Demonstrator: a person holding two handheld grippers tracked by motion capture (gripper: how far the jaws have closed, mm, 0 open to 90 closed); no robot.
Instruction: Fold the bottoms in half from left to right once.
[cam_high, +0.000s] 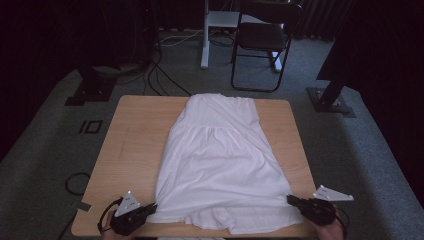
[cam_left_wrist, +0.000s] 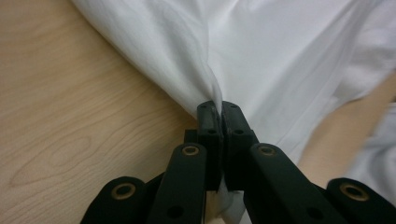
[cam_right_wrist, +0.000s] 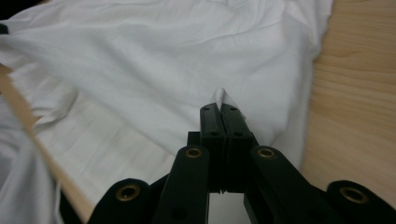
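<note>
Black jaws of the left gripper (cam_left_wrist: 218, 108) are pressed together on a pinch of thin white cotton, a ridge of cloth rising from between the tips; the right gripper (cam_right_wrist: 220, 108) is likewise clamped, with a small peak of fabric poking out past its tips. Both grips sit at the near hem corners of the white sleeveless dress (cam_high: 220, 160), which lies spread flat on the light wooden table (cam_high: 135, 135), bodice toward the far edge and skirt toward the person. Holding the two corners at once, one on each side, probably serves to lift or fold the hem evenly without skewing the cloth.

From above, the high view gives the whole layout: the left gripper (cam_high: 150, 207) and right gripper (cam_high: 291, 200) well apart at the skirt's outer corners, the hem between them rumpled, and a black folding chair (cam_high: 262, 42) beyond the table. It cannot confirm the grasp; the gripper views do, showing cloth caught between closed tips and tension creases fanning away from each pinch.
</note>
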